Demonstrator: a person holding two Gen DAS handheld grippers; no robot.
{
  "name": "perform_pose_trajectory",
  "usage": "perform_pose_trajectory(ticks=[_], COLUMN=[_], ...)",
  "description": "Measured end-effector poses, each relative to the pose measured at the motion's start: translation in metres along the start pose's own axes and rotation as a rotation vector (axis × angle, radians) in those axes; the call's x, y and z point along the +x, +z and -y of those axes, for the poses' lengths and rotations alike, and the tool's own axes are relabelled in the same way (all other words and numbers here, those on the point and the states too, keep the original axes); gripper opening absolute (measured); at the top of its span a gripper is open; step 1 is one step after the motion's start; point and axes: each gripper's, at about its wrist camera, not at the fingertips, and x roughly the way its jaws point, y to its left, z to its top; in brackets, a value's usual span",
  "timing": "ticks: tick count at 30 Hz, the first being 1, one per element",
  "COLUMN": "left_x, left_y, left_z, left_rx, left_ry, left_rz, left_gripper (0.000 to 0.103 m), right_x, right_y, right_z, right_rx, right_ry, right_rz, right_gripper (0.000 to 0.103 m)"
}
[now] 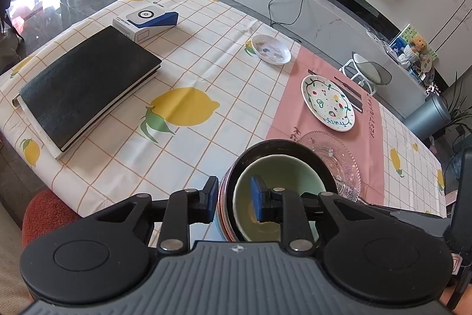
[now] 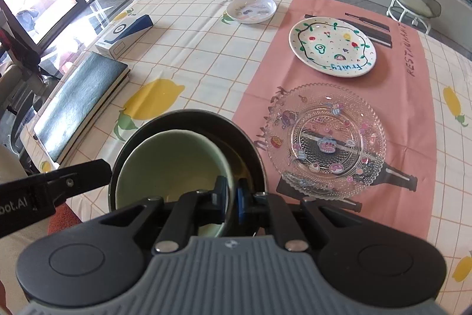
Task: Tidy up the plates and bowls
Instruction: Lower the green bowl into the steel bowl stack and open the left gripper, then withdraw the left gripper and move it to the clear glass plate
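A pale green bowl [image 2: 174,164] sits tilted inside a black bowl [image 2: 247,155] on the lemon-print tablecloth [image 2: 191,49]. The right gripper [image 2: 232,197] pinches the green bowl's rim; the left gripper [image 1: 234,198] straddles both bowls' walls, whether gripping I cannot tell. Just right of the black bowl lies a glass plate [image 2: 327,138], beyond it a fruit-painted plate [image 2: 332,46].

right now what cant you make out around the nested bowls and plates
- Base of the black bowl: both wrist views, hidden by the tool bodies.
- Near wall of the green bowl: right wrist view, covered by the right tool.
- Clear glass plate: left wrist view, near edge behind the black bowl.
- Small far plate: prints too small to read.
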Motion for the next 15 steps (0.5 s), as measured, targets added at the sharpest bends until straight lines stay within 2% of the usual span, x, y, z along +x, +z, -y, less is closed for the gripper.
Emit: perform_pose_trajectory(ticks=[5,9,10,11,13,15], left_x=[0.002,0.004,0.004,0.005,0.006,0.01], left_y=[-0.003,-0.005,-0.006,-0.007,-0.009,-0.012], left_z=[-0.006,-0.007,-0.008,-0.008,-0.009,-0.011], left_rx=[-0.023,-0.035,-0.036,-0.038,-0.044,-0.054], left_ry=[0.006,0.0,-0.005,-0.009,-0.011,-0.012], left_rz=[0.002,0.002,0.003,0.005,0.008,0.008], left_gripper=[0.048,0.054,0.055,0.059,0.065,0.069], right_x=[-0.012,-0.026,-0.03,-0.034,-0.044,-0.052], right_y=[0.002,0.004,0.003,0.002,-0.003,-0.009], right_z=[0.001,0.006,0.007,0.009,0.013,0.019], right_rx=[-0.022,-0.001,0.006,0.015,0.03,0.051], right_ry=[-0.024,0.012,0.023,0.029,0.024,0.023], right_rz=[0.058,0.093,0.107,0.124,0.176,0.218], right_gripper=[0.012,0.016,0.024,0.038,0.049,0.055])
